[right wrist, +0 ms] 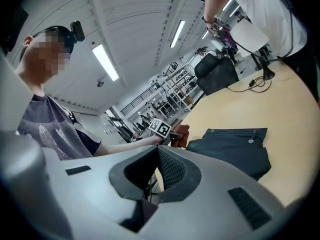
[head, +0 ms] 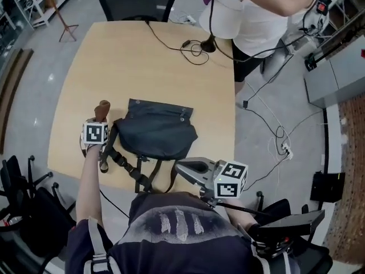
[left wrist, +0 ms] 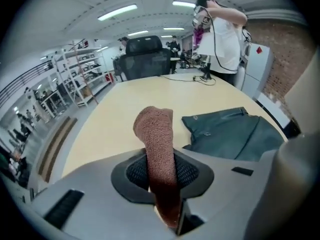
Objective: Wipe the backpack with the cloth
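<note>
A dark grey backpack [head: 157, 131] lies flat in the middle of the wooden table [head: 125, 67], its straps trailing toward the near edge. My left gripper [head: 101, 117] sits just left of the backpack, shut on a brown cloth [head: 102, 109] that sticks up out of its jaws. In the left gripper view the brown cloth [left wrist: 159, 149] stands between the pads, with the backpack [left wrist: 232, 134] to its right. My right gripper [head: 181, 166] hovers at the table's near edge beside the straps, shut with nothing in it. The right gripper view shows the backpack [right wrist: 235, 151] ahead.
A person [head: 265, 10] stands at the far right corner holding a white lamp shade [head: 223, 17]. The lamp base and a black cable [head: 194, 49] lie on the table's far side. A black office chair [head: 138, 1] stands at the far end.
</note>
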Motion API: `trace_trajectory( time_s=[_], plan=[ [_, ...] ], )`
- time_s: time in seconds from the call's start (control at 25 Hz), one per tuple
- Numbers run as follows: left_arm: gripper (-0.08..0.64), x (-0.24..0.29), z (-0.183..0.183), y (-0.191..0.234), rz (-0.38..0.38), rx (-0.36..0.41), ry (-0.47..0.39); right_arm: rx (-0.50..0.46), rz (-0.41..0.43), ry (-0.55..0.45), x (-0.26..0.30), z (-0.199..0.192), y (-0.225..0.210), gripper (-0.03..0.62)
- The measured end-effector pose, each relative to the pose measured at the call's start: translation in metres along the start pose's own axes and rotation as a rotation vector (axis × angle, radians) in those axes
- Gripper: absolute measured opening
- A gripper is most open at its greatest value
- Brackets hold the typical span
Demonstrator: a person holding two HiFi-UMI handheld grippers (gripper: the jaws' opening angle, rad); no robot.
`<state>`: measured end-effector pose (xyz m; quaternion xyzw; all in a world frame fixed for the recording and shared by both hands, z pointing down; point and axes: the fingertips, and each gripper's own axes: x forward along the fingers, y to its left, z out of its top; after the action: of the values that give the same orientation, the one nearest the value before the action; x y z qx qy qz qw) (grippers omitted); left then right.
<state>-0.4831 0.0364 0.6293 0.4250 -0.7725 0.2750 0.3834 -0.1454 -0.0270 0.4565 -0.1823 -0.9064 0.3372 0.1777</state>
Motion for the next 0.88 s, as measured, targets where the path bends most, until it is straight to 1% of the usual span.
trace_trajectory(
  time_s=[0.12, 0.2, 0.28, 0.32, 0.48, 0.64, 0.72, 0.8, 0.88],
  plan=[
    [0.081, 0.024, -0.003, -0.044, -0.091, 0.108, 0.082, 0.02, -0.052, -0.043, -0.015, 0.003, -0.005, 0.002],
    [0.08, 0.035, -0.007, -0.065, -0.111, 0.171, 0.114, 0.034, -0.079, -0.068, -0.025, 0.002, -0.007, 0.002],
    [0.08, 0.04, -0.009, -0.078, -0.118, 0.248, 0.134, 0.043, -0.101, -0.089, -0.035, 0.001, -0.01, 0.002],
    [0.08, 0.04, -0.008, -0.085, -0.133, 0.278, 0.14, 0.047, -0.11, -0.099, -0.04, 0.0, -0.012, 0.002],
    [0.08, 0.037, 0.002, -0.118, -0.224, 0.346, 0.165, 0.067, -0.127, -0.132, -0.048, -0.004, -0.017, 0.002],
    [0.08, 0.04, 0.007, -0.135, -0.193, 0.445, 0.229, 0.075, -0.118, -0.137, -0.052, -0.008, -0.019, 0.002],
    [0.08, 0.047, 0.006, -0.147, -0.211, 0.491, 0.229, 0.078, -0.118, -0.14, -0.057, -0.011, -0.02, 0.002],
    [0.08, 0.045, 0.006, -0.149, -0.211, 0.501, 0.228, 0.088, -0.125, -0.148, -0.062, -0.014, -0.02, 0.002],
    [0.08, 0.04, 0.008, -0.163, -0.264, 0.45, 0.216, 0.097, -0.134, -0.156, -0.069, -0.017, -0.021, 0.002]
  ],
)
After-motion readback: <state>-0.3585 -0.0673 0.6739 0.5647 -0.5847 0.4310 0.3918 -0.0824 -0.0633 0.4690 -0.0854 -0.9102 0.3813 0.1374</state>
